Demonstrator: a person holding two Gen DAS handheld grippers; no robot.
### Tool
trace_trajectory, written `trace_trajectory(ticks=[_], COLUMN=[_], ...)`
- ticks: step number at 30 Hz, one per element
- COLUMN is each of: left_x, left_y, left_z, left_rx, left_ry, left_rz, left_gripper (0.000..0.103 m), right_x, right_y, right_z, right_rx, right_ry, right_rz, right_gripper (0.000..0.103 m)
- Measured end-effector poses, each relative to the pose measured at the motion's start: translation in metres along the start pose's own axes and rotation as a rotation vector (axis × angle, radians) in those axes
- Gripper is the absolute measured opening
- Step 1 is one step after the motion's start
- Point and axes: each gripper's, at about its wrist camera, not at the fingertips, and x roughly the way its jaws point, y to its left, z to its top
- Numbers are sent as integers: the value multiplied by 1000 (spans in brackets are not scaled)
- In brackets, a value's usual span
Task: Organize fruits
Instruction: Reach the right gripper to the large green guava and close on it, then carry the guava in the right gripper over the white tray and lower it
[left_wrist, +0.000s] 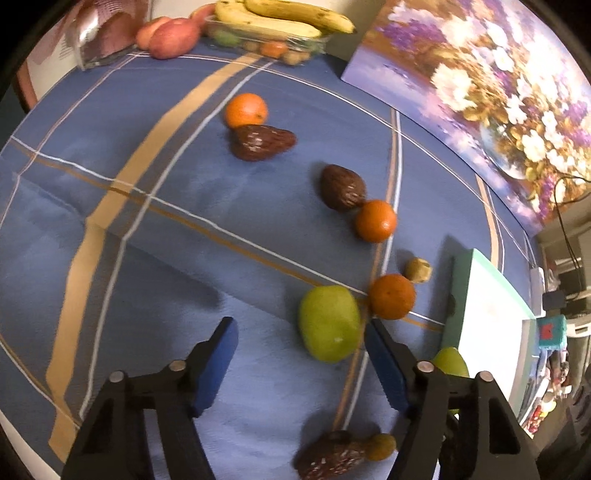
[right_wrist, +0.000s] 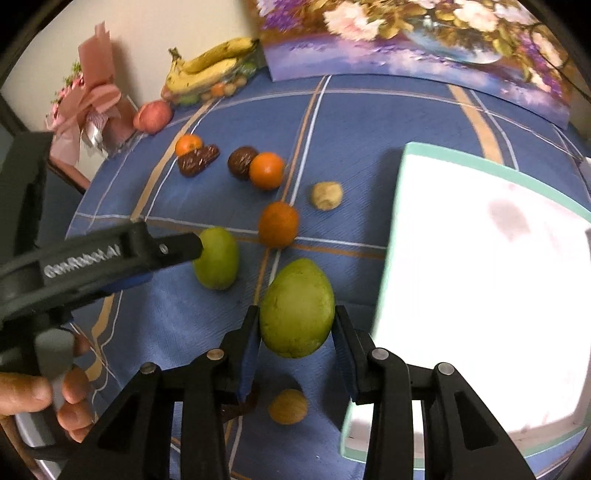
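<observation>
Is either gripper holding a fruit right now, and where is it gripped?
The right gripper clamps a green mango across its sides. The left gripper holds nothing.

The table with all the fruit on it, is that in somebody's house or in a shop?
Most likely somebody's house. The table wears a blue striped tablecloth, a flower painting leans against the wall behind it, and a pink wrapped bouquet stands in the corner beside bananas. Those are homely things, not shop fittings.

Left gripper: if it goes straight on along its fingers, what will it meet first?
Probably the green fruit lying on the blue cloth, just ahead of the open left gripper and nearer its right finger. Depth is unclear; it might reach bare cloth first.
</observation>
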Motion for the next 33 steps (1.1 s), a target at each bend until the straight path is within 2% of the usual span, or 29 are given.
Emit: trace_trajectory(ticks=[7,10,11,17,25,33], left_x=[14,14,14,14,-16,-33], left_y=[-14,-10,-11,-20,-29,-46], left_z=[3,2,3,5,8,3], left_rx=[30,20,21,46,60,95], left_ry=[11,14,12,-3,-93,-126], left_rz=[16,-3,-8,14,-8,-47], left_gripper=[52,45,40,40,40,40], right_x=[-11,-13,-14,-18,-28,-37], right_y=[-9,-13,-13,-21,-32,-52], right_z=[4,5,5,1,4,9], right_rx=[20,24,24,35,65,123], right_ry=[-31,-36,-37,-42,-70,-96], right_rz=[4,9,10,25,39,29], right_gripper=[40,40,40,40,40,40])
